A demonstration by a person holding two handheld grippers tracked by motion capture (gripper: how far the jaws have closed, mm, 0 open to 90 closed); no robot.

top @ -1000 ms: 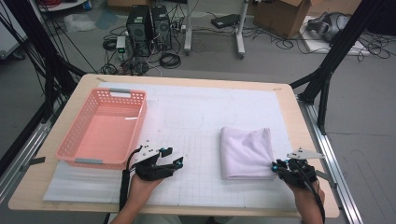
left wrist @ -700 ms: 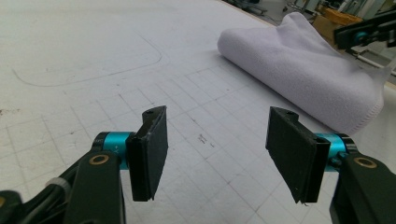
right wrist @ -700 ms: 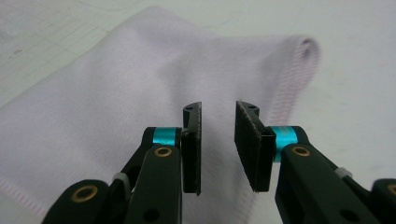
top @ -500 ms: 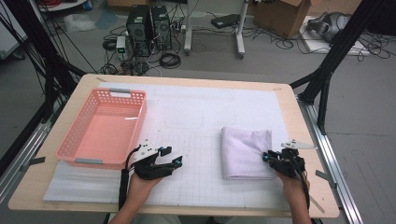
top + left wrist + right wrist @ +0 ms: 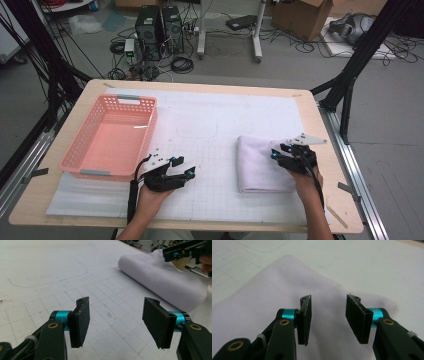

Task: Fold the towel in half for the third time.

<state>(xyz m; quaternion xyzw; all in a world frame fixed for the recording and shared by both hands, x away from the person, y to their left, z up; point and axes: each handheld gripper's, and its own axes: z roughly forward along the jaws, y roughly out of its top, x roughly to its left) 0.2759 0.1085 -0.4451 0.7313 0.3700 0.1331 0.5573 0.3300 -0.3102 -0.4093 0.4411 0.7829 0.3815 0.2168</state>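
A folded white towel [image 5: 263, 164] lies flat on the right half of the worktop [image 5: 210, 125], long side running away from the person, fold edge rounded on the side facing the middle. The right gripper [image 5: 280, 154] sits over the towel's right part, low and pointed across the cloth; in the right gripper view [image 5: 328, 315] the jaws have just been opening and stand partly apart with cloth under and ahead of them, pads not pressing on anything, so likely lining up to pinch a layer or edge. Nothing is lifted: the towel looks settled. The left gripper [image 5: 185, 169] rests on the mat near the front edge, just in front of the pink basket [image 5: 80, 150], well apart from the towel; in the left gripper view [image 5: 116, 320] the jaws gape fairly wide with bare gridded mat between them, holding nothing. It looks parked, aimed toward the towel [image 5: 162, 277], probably waiting to help once the right side has a hold. The basket sits empty at the left, open side up, well apart from the towel, a fair guess as to where the cloth goes. The white mat covers most of the worktop and gives the cloth a flat bed. The risk I see: the jaws close on just the top layer and the fold opens.
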